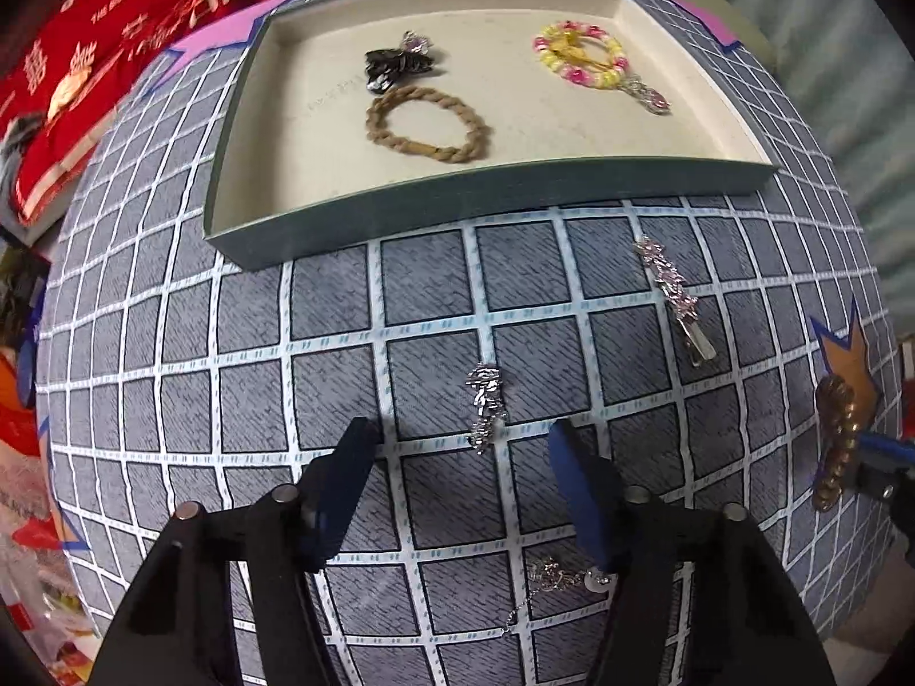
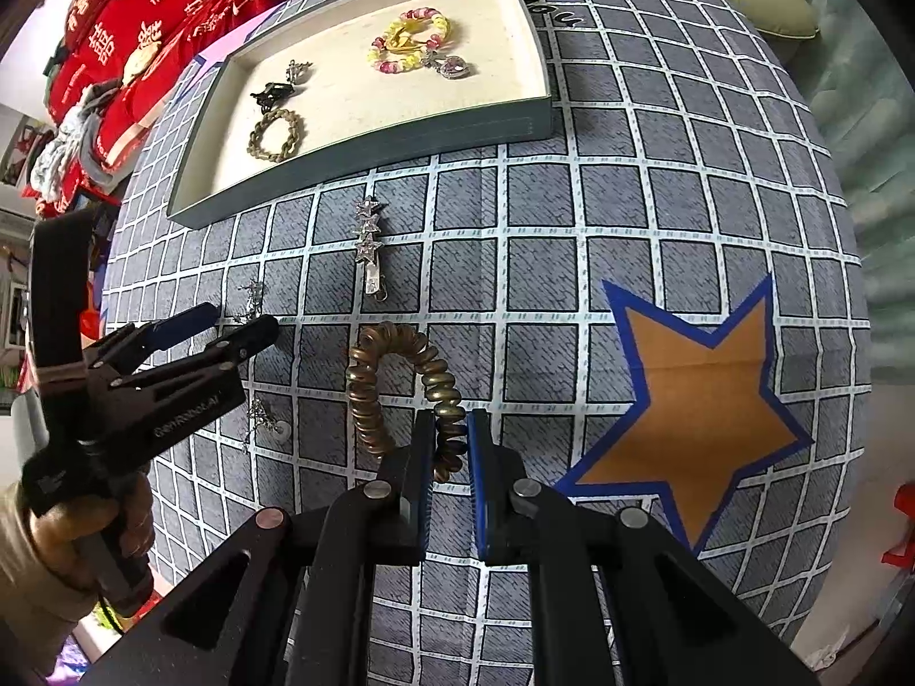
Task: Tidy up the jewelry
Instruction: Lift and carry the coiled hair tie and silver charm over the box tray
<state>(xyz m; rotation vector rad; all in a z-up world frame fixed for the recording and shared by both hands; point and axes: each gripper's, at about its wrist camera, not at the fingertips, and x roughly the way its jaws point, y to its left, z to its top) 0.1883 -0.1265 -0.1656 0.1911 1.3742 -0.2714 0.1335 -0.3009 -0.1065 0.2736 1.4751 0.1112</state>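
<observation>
Right tool (image 2: 449,437) grips a coil tie (image 2: 400,394), left tool (image 1: 463,474) gapes over a silver clip (image 1: 486,406); three pieces fill the tray (image 1: 486,188), four remain outside.

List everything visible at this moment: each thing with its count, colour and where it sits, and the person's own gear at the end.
tray: one, cream inside with grey-green walls, far side of the cloth.
black claw clip: one, black with a small charm, tray left.
braided ring: one, tan, in the tray just in front of the claw clip.
beaded bracelet: one, yellow and pink with a heart charm, tray right.
star hair clip: one, silver-pink, on the cloth before the tray.
small silver piece: one, on the cloth between the open fingers.
silver chain: one, cloth, nearest the left camera.
coil hair tie: one, bronze, pinched.
checked cloth: one, grey-white, orange star.
left gripper: open.
right gripper: shut on the coil hair tie.
</observation>
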